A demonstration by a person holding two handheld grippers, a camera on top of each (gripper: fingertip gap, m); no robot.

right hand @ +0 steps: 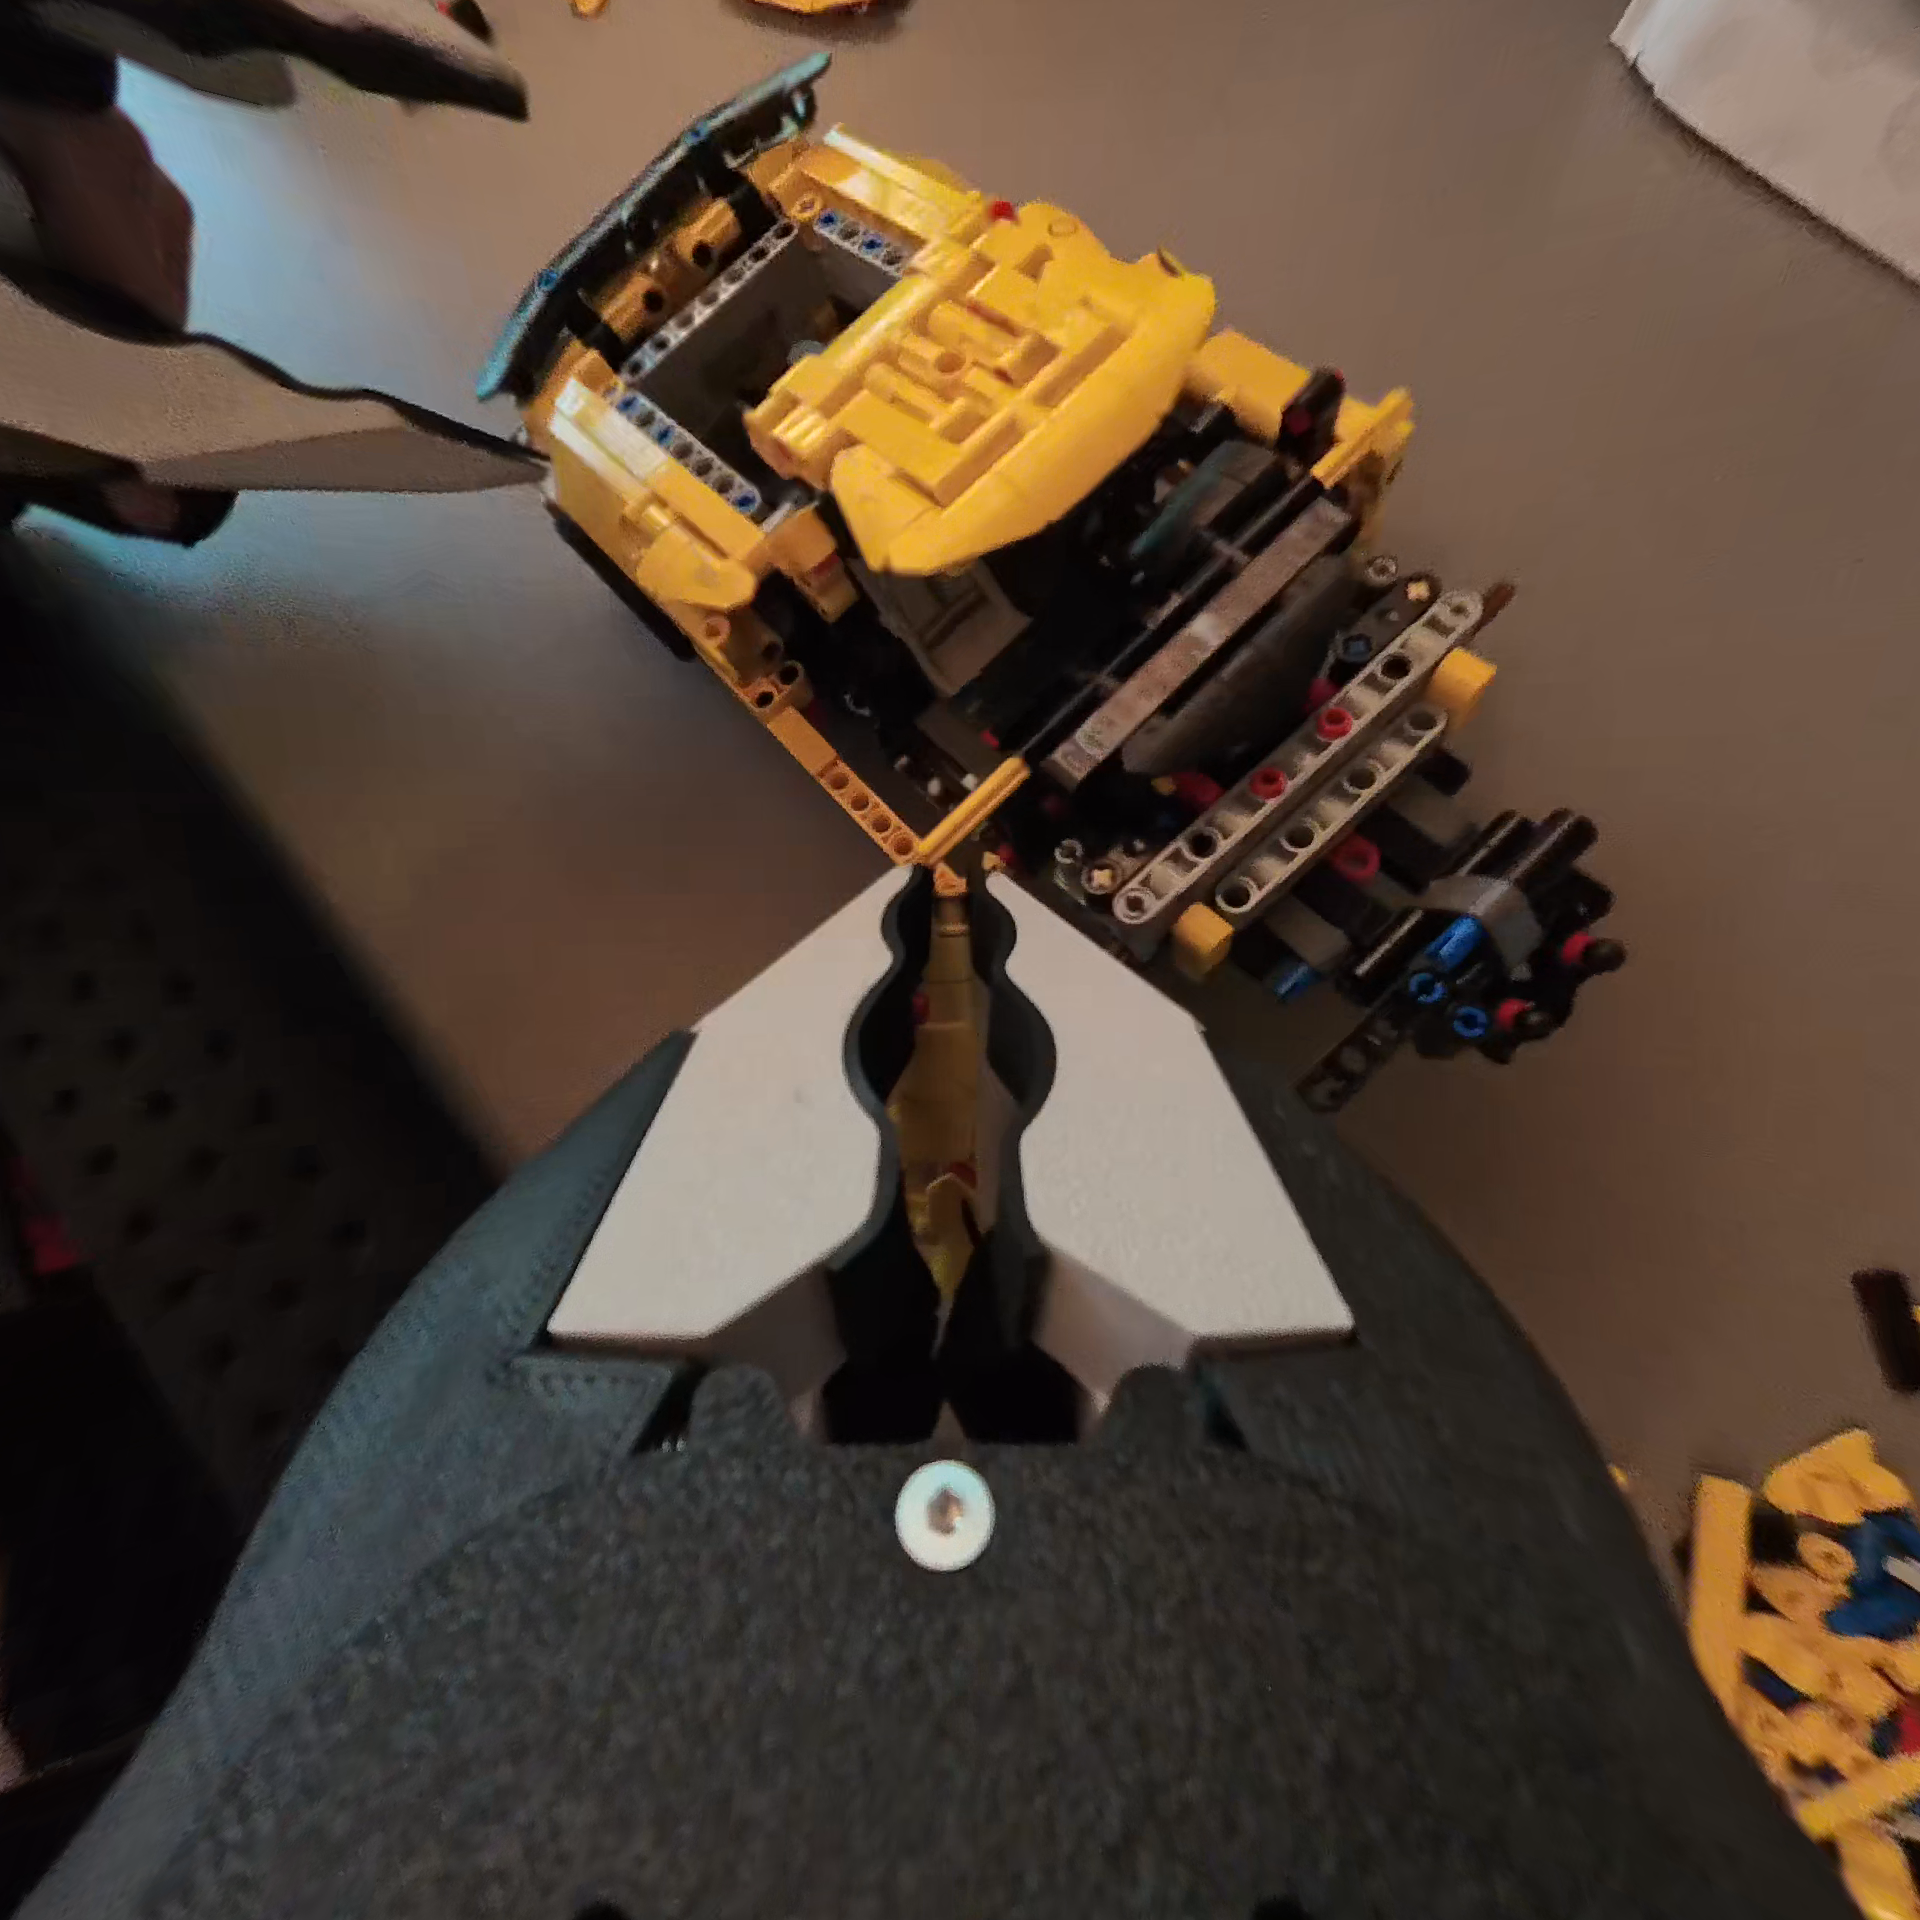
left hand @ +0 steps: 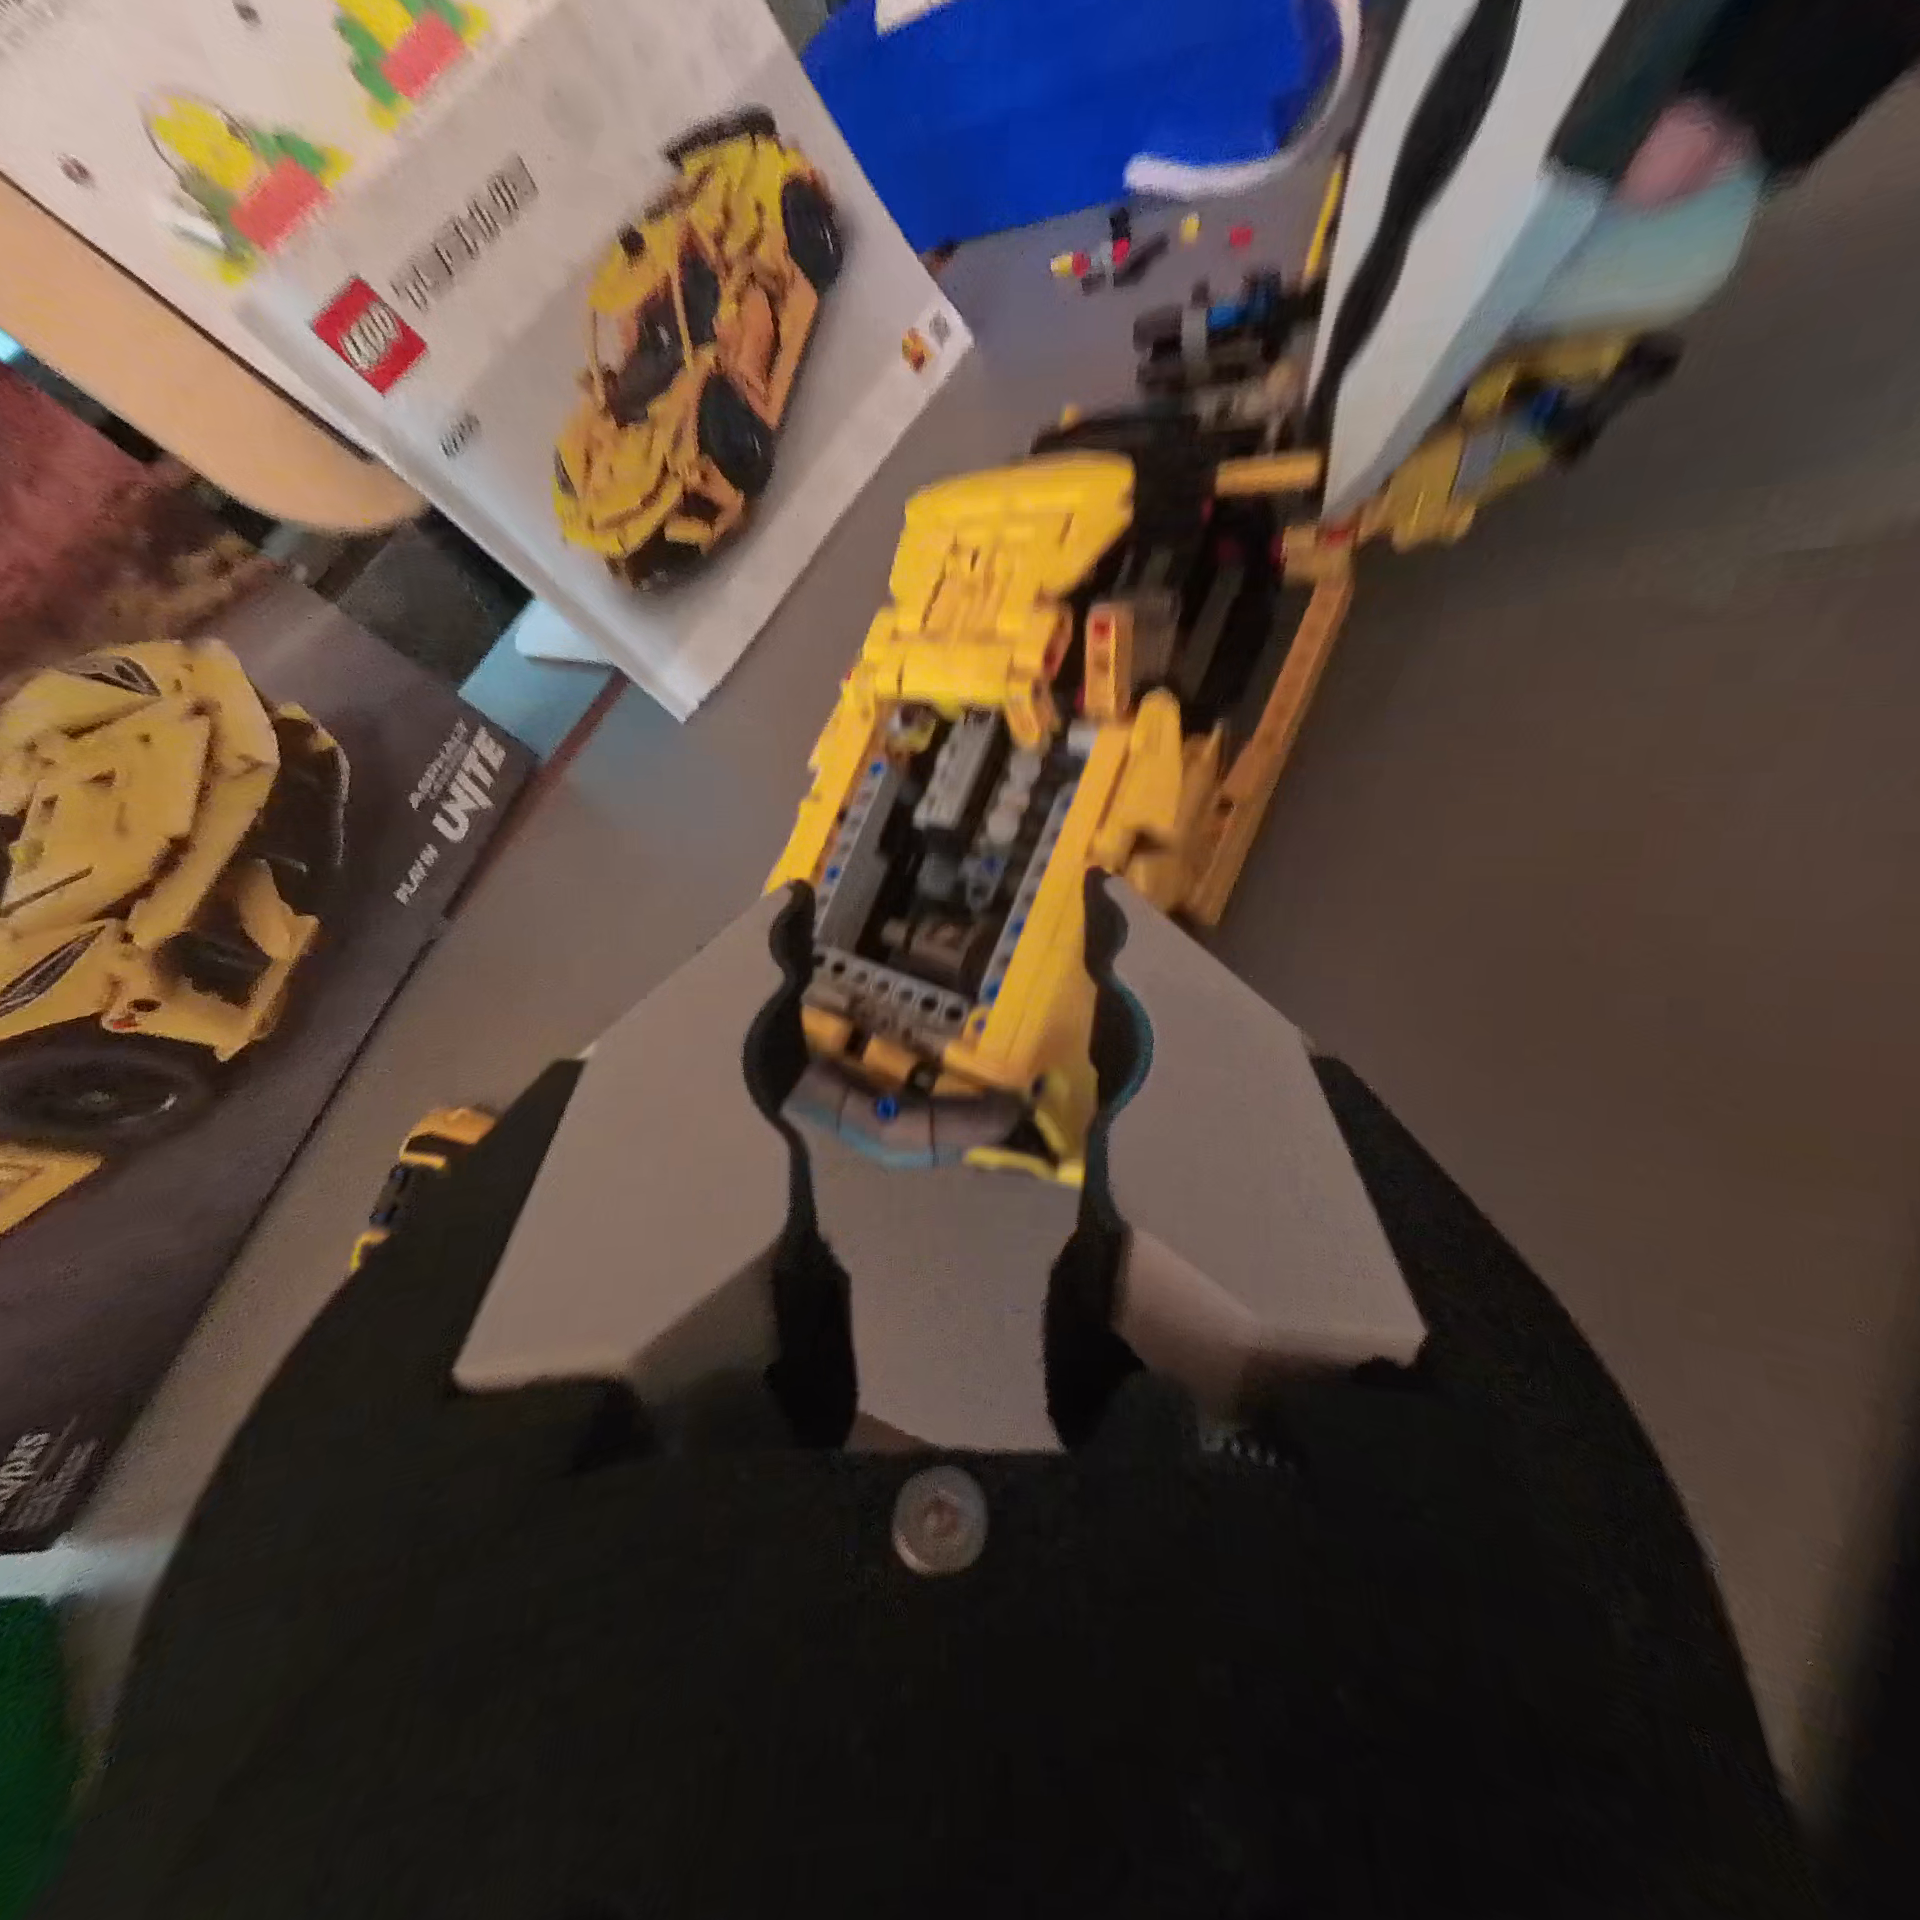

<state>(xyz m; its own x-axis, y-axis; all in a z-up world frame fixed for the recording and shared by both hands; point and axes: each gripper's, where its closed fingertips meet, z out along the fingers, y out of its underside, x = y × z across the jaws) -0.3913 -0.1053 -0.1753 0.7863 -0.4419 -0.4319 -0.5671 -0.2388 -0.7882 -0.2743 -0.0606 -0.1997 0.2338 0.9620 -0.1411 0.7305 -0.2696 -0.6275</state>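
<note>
A half-built yellow brick car (left hand: 987,727) lies on the grey table, its grey and black frame open on top. My left gripper (left hand: 940,914) straddles the near end of the car, its fingers pressed on both yellow sides. It also shows in the right wrist view (right hand: 312,436), touching that end of the car (right hand: 935,436). My right gripper (right hand: 948,883) is shut on a thin yellow panel piece (right hand: 940,1122) whose tip meets the car's side rail. In the left wrist view the right gripper (left hand: 1382,395) holds that yellow piece (left hand: 1496,447) beside the car.
An instruction booklet (left hand: 644,364) and a dark box with a car picture (left hand: 208,883) lie left of the car. Loose small bricks (left hand: 1122,249) sit before a blue bag (left hand: 1039,104). A yellow sub-assembly (right hand: 1808,1662) and a white sheet (right hand: 1787,114) lie to the right.
</note>
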